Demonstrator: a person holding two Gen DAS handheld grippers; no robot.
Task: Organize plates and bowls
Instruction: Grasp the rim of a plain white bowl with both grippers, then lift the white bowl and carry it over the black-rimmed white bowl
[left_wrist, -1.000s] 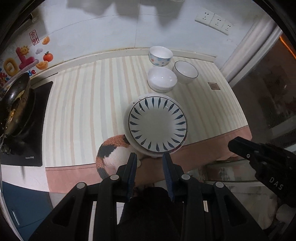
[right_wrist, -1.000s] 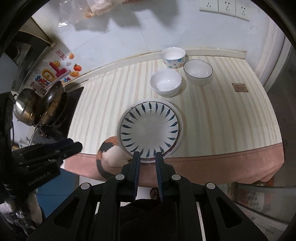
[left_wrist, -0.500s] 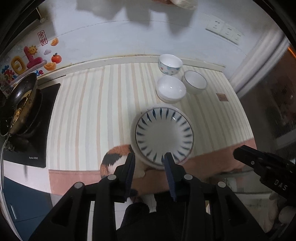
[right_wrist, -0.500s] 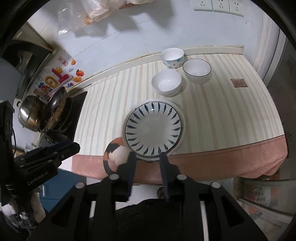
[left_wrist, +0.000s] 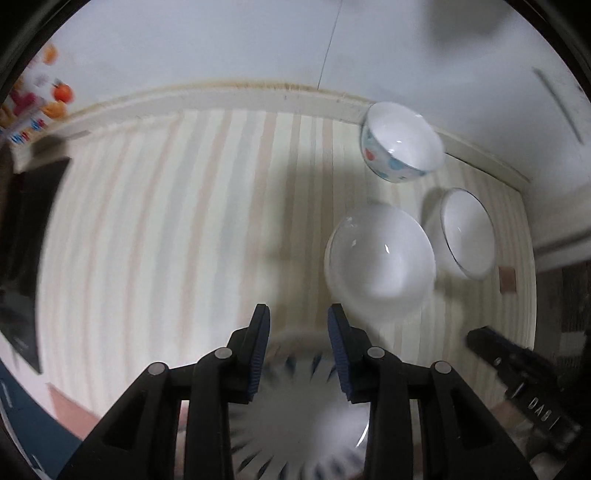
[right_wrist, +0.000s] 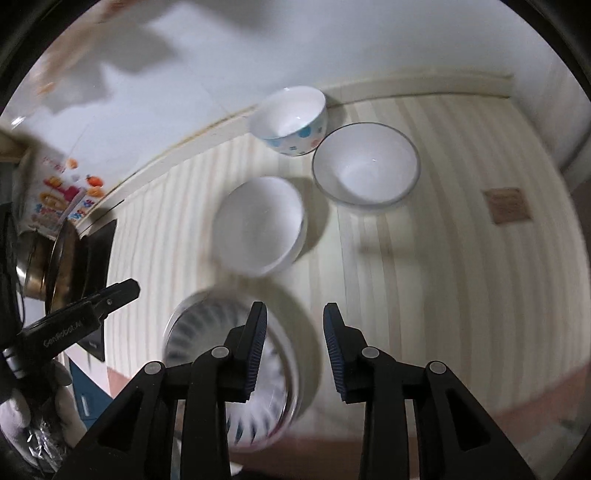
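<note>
A white plate with blue petal marks (left_wrist: 295, 417) (right_wrist: 207, 332) lies near the counter's front edge. Behind it sits a plain white bowl (left_wrist: 380, 258) (right_wrist: 258, 225). A dark-rimmed white bowl (left_wrist: 467, 232) (right_wrist: 365, 164) is to its right, and a dotted bowl (left_wrist: 400, 147) (right_wrist: 291, 118) stands by the wall. My left gripper (left_wrist: 298, 314) is open and empty over the plate's far edge. My right gripper (right_wrist: 294, 312) is open and empty, just right of the plate. Each gripper shows in the other's view, the right one (left_wrist: 517, 376) and the left one (right_wrist: 81, 314).
The striped counter (left_wrist: 166, 240) (right_wrist: 443, 258) meets a white wall at the back. A black cooktop (left_wrist: 22, 258) with pans (right_wrist: 55, 258) is at the left. A small brown square (right_wrist: 508, 205) lies on the counter at the right. Both views are blurred.
Both grippers have moved forward and down from beyond the counter's front edge to over it. Both jaws have opened wider. The dishes have not moved.
</note>
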